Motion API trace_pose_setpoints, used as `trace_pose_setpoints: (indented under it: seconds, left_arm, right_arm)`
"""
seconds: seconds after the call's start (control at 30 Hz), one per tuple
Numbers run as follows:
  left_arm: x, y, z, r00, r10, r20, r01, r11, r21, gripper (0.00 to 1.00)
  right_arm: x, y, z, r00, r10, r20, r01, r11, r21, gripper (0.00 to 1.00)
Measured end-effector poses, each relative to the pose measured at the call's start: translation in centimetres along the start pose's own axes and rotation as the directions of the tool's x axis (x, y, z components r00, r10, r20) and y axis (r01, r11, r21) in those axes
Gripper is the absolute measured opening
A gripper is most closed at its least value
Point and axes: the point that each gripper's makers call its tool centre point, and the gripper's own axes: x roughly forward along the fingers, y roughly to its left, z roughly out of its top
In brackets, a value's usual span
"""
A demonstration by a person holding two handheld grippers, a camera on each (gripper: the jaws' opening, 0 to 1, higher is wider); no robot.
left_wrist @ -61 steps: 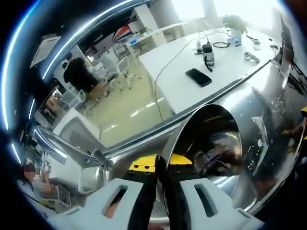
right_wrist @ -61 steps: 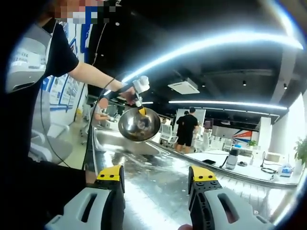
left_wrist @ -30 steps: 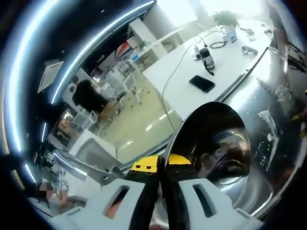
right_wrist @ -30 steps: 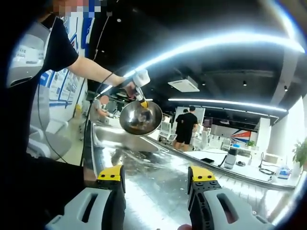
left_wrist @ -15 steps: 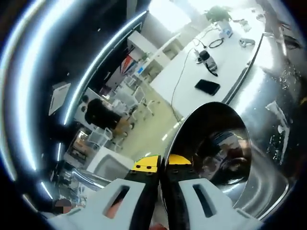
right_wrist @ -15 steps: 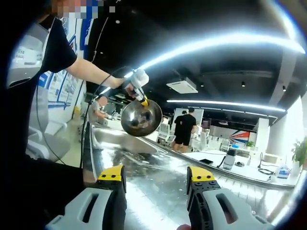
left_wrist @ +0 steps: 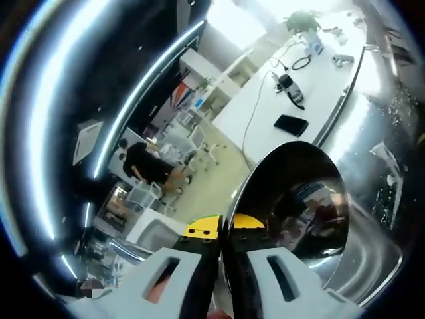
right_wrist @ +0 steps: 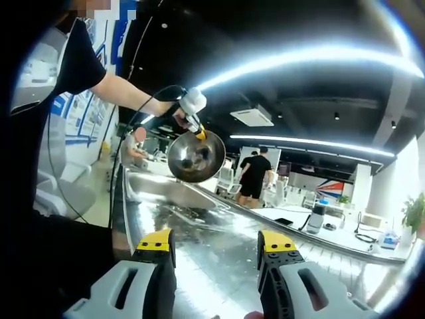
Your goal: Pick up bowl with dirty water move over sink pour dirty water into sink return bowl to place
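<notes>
In the left gripper view my left gripper (left_wrist: 223, 227) is shut on the rim of a shiny steel bowl (left_wrist: 299, 206), which is tipped on its side and held in the air. Below and right of it lies the wet steel sink top (left_wrist: 382, 159). In the right gripper view the same bowl (right_wrist: 196, 157) hangs tilted above the sink basin (right_wrist: 159, 189), held by the left gripper (right_wrist: 198, 131) in a person's outstretched hand. My right gripper (right_wrist: 216, 242) is open, with nothing between its yellow-tipped jaws, low over the steel counter (right_wrist: 219, 246).
A white table (left_wrist: 285, 100) beyond the sink carries a phone (left_wrist: 291, 124), a cable and small items. A person in black (right_wrist: 254, 174) stands far off among office chairs. The person's body (right_wrist: 40, 133) fills the left of the right gripper view.
The bowl has risen a little and tipped further on its side over the basin. The right gripper has stayed put and open.
</notes>
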Motion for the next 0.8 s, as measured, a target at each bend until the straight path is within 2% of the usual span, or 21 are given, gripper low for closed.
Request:
trace_pose_setpoints:
  seconds: [0.3,0.43,0.6,0.8]
  left_arm:
    - [0.1,1.1,-0.4,0.999,0.046,0.011,-0.046,0.999,0.026,0.00]
    - [-0.3,1.4,0.0,0.996,0.083,0.037,-0.086,0.992,0.091,0.00]
    - [-0.2,1.2,-0.1,0.997,0.071,0.030,-0.074,0.993,0.096,0.00]
    - [-0.1,1.1,0.3,0.996,0.077,0.049,-0.082,0.992,0.099,0.00]
  right_arm:
    - [0.0,0.1,-0.1,1.000,0.000,-0.007,0.000,1.000,-0.010,0.43]
    - [0.0,0.1,-0.1,1.000,0.000,-0.007,0.000,1.000,-0.011,0.43]
    - [0.1,0.2,-0.1,1.000,0.005,-0.008,-0.005,1.000,-0.010,0.43]
    - [0.0,0.1,0.0,1.000,0.005,-0.002,-0.005,1.000,-0.001,0.43]
